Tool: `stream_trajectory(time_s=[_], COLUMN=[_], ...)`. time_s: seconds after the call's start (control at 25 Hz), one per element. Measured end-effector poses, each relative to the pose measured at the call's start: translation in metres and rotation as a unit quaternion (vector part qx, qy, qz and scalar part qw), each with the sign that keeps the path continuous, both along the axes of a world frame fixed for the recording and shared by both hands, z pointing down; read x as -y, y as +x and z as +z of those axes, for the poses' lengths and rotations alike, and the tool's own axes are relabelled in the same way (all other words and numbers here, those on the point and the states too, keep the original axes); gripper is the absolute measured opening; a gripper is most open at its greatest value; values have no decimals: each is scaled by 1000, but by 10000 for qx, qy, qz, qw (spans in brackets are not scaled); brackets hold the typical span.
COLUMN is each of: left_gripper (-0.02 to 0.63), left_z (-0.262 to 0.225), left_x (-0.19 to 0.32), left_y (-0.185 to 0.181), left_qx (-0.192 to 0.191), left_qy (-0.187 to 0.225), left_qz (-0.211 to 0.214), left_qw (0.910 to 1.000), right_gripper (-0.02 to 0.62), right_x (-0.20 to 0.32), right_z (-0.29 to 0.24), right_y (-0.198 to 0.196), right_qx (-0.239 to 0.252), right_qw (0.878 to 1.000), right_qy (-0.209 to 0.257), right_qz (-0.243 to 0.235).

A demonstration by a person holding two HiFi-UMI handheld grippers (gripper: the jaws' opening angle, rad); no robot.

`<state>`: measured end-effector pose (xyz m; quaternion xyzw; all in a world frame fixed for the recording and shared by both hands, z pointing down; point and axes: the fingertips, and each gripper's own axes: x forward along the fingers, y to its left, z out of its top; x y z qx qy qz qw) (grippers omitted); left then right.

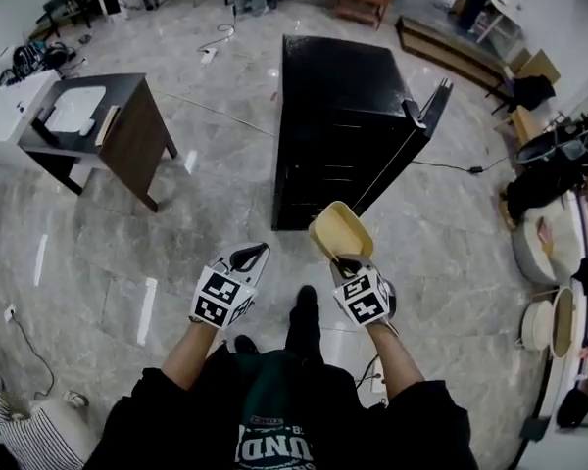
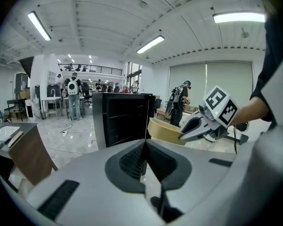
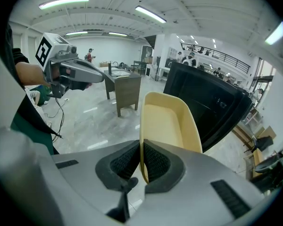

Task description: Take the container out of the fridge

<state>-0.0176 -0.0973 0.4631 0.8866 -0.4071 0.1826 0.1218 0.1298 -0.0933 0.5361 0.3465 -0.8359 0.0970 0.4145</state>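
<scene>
A pale yellow container (image 1: pixel 340 231) hangs in the air in front of the black fridge (image 1: pixel 343 125). My right gripper (image 1: pixel 348 264) is shut on its near rim. In the right gripper view the container (image 3: pixel 167 121) stands on edge, its rim pinched between the two ribbed pads (image 3: pixel 153 161). My left gripper (image 1: pixel 253 254) is beside it on the left, shut with nothing between its jaws. From the left gripper view I see the container (image 2: pixel 165 131) and the right gripper (image 2: pixel 183 134) to the right. The fridge door (image 1: pixel 416 135) stands ajar on the right side.
A dark wooden table (image 1: pixel 103 130) with a white board on it stands to the left of the fridge. Cables run over the marble floor (image 1: pixel 127 253). Clutter and round baskets (image 1: pixel 554 321) line the right wall. People stand far behind the fridge (image 2: pixel 74 95).
</scene>
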Motion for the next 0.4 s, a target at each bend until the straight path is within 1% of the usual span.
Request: stream_trajectory(time_s=[0.4], left_gripper=[14], left_z=[3], left_x=[8], left_y=[-8], left_qx=[-51], left_qy=[1], left_qz=[-77], left_qw=[10000], right_gripper=[43], right_x=[12], right_z=[0], right_y=[-7], right_qx=[-23], right_qw=[10000], right_qy=[5], right_qz=[-41])
